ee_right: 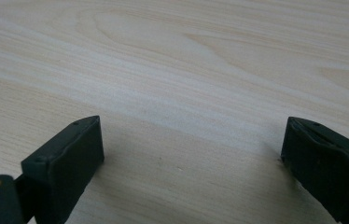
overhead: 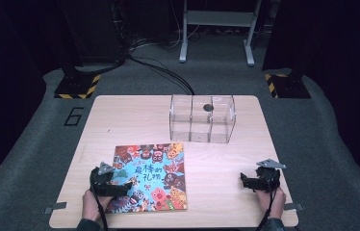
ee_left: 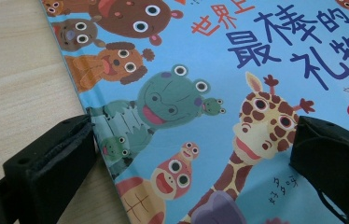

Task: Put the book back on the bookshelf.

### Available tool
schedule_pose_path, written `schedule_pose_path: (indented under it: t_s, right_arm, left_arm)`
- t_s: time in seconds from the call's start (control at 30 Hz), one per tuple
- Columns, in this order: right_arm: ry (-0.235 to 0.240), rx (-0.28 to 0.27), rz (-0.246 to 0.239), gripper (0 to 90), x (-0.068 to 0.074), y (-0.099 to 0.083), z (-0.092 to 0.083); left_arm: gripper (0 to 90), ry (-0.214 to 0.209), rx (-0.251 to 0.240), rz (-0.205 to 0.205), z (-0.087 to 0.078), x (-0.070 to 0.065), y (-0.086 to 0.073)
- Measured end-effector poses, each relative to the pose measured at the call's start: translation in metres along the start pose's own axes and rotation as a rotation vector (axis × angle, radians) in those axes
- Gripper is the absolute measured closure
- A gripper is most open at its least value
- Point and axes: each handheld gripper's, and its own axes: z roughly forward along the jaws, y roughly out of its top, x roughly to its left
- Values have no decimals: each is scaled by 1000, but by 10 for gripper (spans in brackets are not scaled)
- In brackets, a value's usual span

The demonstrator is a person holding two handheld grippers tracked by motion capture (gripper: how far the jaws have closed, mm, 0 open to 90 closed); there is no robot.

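A colourful picture book [overhead: 151,175] with cartoon animals and blue Chinese lettering lies flat on the wooden table [overhead: 120,120], left of centre near the front. My left gripper [overhead: 120,185] rests at the book's left edge and stands open; in the left gripper view its jaws straddle the cover's edge, one over the bare table, one over the book [ee_left: 200,107]. My right gripper [overhead: 246,181] lies low over the table at the front right. It stands open with nothing but bare wood [ee_right: 191,93] between its jaws.
A clear plastic box [overhead: 202,118] with dividers stands at the back of the table, right of centre, with a small dark round thing on it. Beyond the table are cables, stand bases with yellow-black stripes and a white frame on grey floor.
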Motion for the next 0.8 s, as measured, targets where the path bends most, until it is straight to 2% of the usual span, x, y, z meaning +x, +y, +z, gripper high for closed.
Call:
schedule_pose_path:
  t_s: [0.2, 0.27, 0.3, 0.43, 0.67, 0.7, 0.73, 0.8]
  right_arm:
    - [3, -2, -3, 58, 0, 0, 0]
    - [3, -1, -1, 60, 0, 0, 0]
    - [3, -2, -1, 61, 0, 0, 0]
    - [6, -3, -3, 66, 0, 0, 0]
    - [7, -1, -4, 65, 0, 0, 0]
    - [9, 0, -5, 61, 0, 0, 0]
    - [10, 0, -5, 55, 1, 0, 0]
    - [19, 9, -18, 44, 1, 0, -1]
  left_arm:
    - [3, 3, -1, 2, 0, 0, 0]
    - [4, -12, 13, 5, -1, -2, 1]
    - [4, -15, 8, 18, 1, -5, 1]
    - [5, -24, -1, 24, 4, -11, 2]
    - [5, -35, 0, 37, 7, -16, 4]
    - [5, -44, 13, 46, 6, -15, 5]
    - [5, -38, -1, 37, 7, -17, 4]
    - [6, -41, 1, 45, 8, -18, 5]
